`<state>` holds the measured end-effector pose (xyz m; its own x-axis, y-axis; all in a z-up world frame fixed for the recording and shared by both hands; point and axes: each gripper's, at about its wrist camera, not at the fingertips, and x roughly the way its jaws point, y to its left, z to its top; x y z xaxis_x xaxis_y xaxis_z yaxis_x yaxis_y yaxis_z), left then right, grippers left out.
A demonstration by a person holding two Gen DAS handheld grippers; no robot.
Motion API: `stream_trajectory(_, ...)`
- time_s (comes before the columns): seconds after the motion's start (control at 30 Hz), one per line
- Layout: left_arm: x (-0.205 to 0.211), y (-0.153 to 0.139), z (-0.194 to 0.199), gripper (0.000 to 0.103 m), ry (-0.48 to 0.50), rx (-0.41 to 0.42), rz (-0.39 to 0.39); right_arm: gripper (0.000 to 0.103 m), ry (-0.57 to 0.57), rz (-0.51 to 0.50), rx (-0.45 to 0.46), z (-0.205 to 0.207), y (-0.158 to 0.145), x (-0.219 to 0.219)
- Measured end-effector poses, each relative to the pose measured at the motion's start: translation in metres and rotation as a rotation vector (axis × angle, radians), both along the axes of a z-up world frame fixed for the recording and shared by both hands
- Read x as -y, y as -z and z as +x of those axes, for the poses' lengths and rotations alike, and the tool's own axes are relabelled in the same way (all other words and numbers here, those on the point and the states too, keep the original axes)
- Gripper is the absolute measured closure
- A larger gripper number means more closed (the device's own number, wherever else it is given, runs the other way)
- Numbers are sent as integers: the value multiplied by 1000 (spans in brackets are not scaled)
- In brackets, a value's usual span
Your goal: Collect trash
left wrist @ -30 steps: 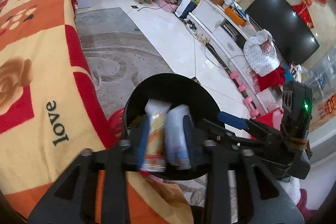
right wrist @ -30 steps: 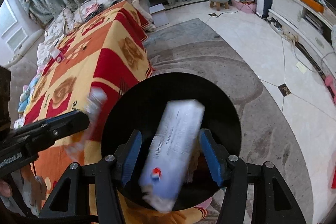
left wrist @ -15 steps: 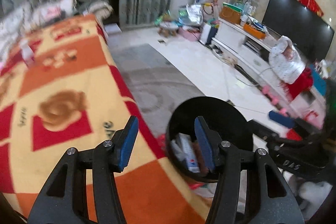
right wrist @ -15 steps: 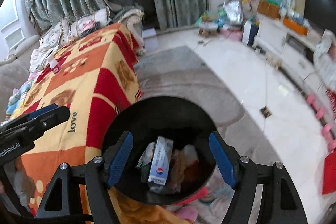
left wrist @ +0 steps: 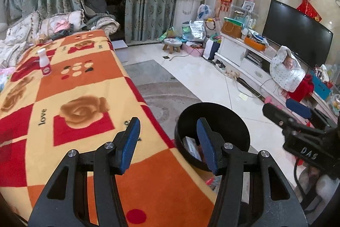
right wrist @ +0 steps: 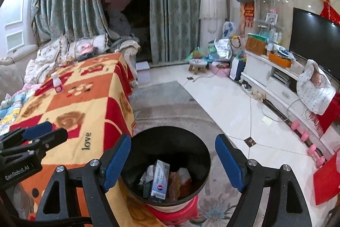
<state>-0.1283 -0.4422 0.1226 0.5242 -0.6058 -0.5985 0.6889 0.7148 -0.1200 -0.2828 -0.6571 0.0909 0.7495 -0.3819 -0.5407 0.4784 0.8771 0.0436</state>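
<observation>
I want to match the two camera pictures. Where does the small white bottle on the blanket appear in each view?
Left wrist view: the small white bottle stands upright at upper left, on the far part of the orange blanket.
Right wrist view: the same bottle stands at middle left, also far along the blanket.
Shared landmark: the black trash bin, beside the blanket's near end.

Left gripper [left wrist: 167, 143], black angular frame, blue fingers [left wrist: 130, 143], silver screws; right gripper [right wrist: 173, 162], matching build, white lettering on housing.
</observation>
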Motion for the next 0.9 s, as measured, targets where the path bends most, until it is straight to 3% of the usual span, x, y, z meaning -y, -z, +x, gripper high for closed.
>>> stream_trajectory(0.6,-33,-13,-13,49,-77,109,-25,21,7,-38,55,-7,-17,-30)
stream_trajectory(0.9,-39,-12,-10,49,-87,102,-31,18,8,-32,60,-7,-20,-32)
